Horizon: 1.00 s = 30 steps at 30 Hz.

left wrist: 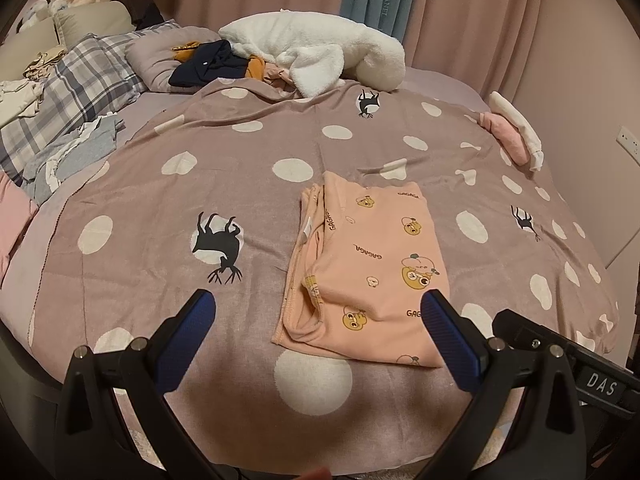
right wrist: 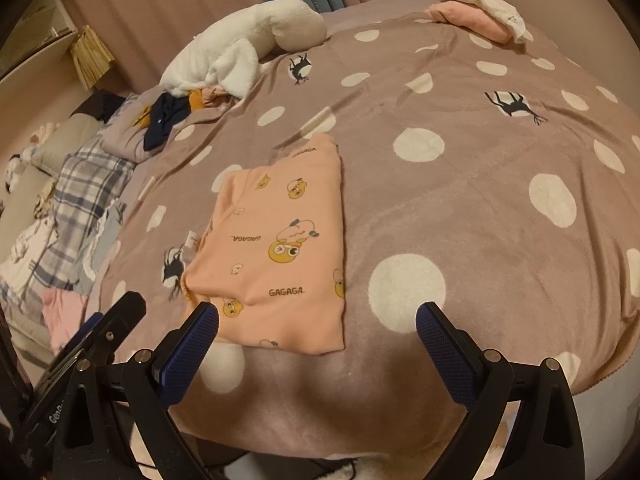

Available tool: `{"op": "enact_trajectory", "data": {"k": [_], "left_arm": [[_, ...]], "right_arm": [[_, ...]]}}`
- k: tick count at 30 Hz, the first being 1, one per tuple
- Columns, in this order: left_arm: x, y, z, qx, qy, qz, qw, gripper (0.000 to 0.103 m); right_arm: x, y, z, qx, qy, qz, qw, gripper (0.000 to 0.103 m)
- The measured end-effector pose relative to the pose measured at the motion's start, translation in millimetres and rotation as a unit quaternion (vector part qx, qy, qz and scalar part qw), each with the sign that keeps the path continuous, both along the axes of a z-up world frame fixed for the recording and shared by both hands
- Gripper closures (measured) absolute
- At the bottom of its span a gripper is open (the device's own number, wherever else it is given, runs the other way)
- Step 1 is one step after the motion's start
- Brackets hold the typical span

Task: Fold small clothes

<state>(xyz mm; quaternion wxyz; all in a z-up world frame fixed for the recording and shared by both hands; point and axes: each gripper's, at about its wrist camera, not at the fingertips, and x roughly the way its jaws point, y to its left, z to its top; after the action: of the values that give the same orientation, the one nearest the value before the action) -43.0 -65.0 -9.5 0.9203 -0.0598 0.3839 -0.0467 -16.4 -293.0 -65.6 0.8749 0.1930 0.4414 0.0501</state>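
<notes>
The folded peach cartoon-print cotton garment (left wrist: 372, 264) is laid on the dotted mauve blanket (left wrist: 168, 216), long axis running away, between the spread, empty left gripper (left wrist: 320, 316) and right gripper (right wrist: 318, 326), equally near

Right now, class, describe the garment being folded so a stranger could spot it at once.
Start at the mauve polka-dot blanket covering the bed. Near its front edge, just ahead of the open left gripper and right gripper, lies a folded peach top. Unlike the other clothes around, it bears yellow cartoon bears and the word GAGAGA.
</notes>
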Motion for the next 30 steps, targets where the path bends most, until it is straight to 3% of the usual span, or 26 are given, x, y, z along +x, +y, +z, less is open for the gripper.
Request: {"op": "enact_trajectory", "data": {"k": [30], "left_arm": [[-1.0,-1.8,-5.0,0.012,0.003,0.0,0.9999,0.0]], "right_arm": [[-2.6,2.8,-1.0,-0.008,0.0,-0.001,1.0,0.004]]}}
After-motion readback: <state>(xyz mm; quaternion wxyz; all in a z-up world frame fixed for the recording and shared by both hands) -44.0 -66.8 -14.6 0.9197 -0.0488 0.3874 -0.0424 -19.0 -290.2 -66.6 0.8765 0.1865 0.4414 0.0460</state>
